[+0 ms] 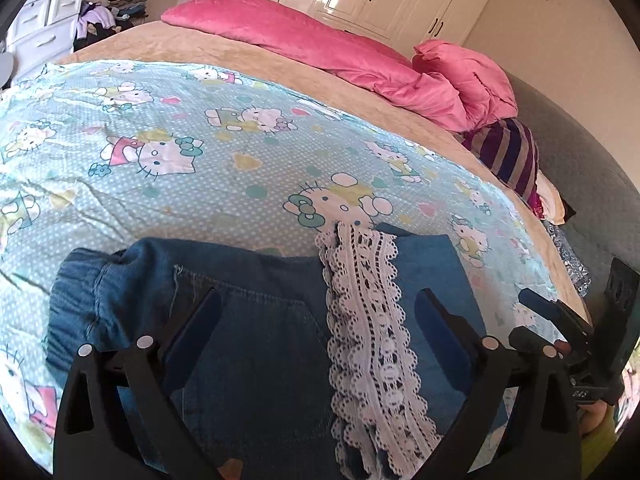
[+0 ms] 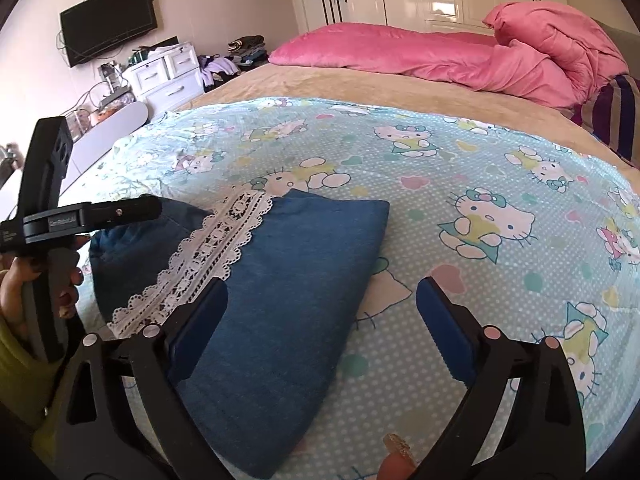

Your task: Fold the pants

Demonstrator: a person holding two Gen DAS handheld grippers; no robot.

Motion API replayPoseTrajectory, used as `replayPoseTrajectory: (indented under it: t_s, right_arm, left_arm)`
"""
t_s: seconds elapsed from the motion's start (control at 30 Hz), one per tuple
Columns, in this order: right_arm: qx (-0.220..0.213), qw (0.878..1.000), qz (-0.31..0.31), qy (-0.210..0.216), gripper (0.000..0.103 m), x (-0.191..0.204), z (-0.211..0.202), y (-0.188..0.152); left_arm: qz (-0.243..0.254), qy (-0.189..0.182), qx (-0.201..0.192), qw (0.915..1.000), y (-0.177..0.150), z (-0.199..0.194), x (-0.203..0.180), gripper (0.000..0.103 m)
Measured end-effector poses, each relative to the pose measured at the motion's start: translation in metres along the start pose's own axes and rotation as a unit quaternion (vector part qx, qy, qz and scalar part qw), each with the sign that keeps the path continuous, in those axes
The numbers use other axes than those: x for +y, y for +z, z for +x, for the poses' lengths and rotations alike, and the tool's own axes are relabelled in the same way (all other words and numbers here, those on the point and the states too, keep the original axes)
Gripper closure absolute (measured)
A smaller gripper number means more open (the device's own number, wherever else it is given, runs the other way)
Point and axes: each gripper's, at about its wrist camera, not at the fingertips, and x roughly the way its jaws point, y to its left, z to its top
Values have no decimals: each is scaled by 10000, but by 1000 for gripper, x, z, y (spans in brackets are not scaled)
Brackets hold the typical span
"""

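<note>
- The left gripper (image 1: pixel 318 312), black with blue pads, has its jaws spread wide apart; nothing is clamped, and the pads hang above the cloth without pressing it.
- The right gripper (image 2: pixel 322 304), of the same make, also stands wide apart and holds nothing.
- In the right wrist view the left gripper's black handle appears at the left edge, held by a hand (image 2: pixel 24 280); the hand is mostly covered by the handle, and a yellow-green sleeve below it is cut off by the frame.
- In the left wrist view the other gripper appears at the right edge only in part, so its jaws cannot be read from there.
- The folded blue denim pants (image 1: pixel 248 308) (image 2: pixel 280 280), with a white lace strip (image 1: pixel 368 320) (image 2: pixel 216 248) along them, lie near the front edge of the bed, on the light blue cartoon-cat sheet (image 1: pixel 200 160) (image 2: pixel 440 184).
- The near end of the pants is hidden under the gripper arms in both views.
- The elastic waistband (image 1: pixel 76 296) bunches at the left side of the pants.
- Beyond the sheet a beige cover (image 2: pixel 360 84) lies, and a pink quilt (image 1: pixel 320 48) (image 2: pixel 460 56) is piled along the far edge.
- A striped cloth (image 1: pixel 508 152) at the right edge of the bed is partly hidden under the quilt.
- At the bottom of the right wrist view a small pinkish thing is cut off; I cannot tell what it is.
</note>
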Motion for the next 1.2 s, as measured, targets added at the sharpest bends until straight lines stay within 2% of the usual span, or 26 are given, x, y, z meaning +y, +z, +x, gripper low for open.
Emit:
replayPoseTrajectory:
  t_s: [0.37, 0.6, 0.8, 0.93, 1.1, 1.2]
  right_arm:
    - [164, 9997, -204, 24, 12, 15, -15, -17]
    - [333, 9992, -188, 66, 12, 18, -17, -37]
    - [408, 9989, -186, 134, 12, 23, -17, -46]
    - [401, 9987, -251, 180, 12, 27, -16, -49]
    - [365, 9983, -449, 64, 12, 35, -14, -52]
    - [396, 9979, -518, 4, 12, 37, -10, -55]
  left_arm:
    - [81, 68, 68, 9999, -17, -20, -2, 5]
    - [260, 122, 270, 9992, -30, -23, -8, 5]
    - [260, -157, 601, 9977, -46, -17, -10, 5]
    - [105, -154, 864, 9961, -60, -7, -9, 5]
    - [129, -4, 902, 9958, -69, -5, -16, 7]
    - [319, 155, 955, 9948, -77, -2, -25, 7]
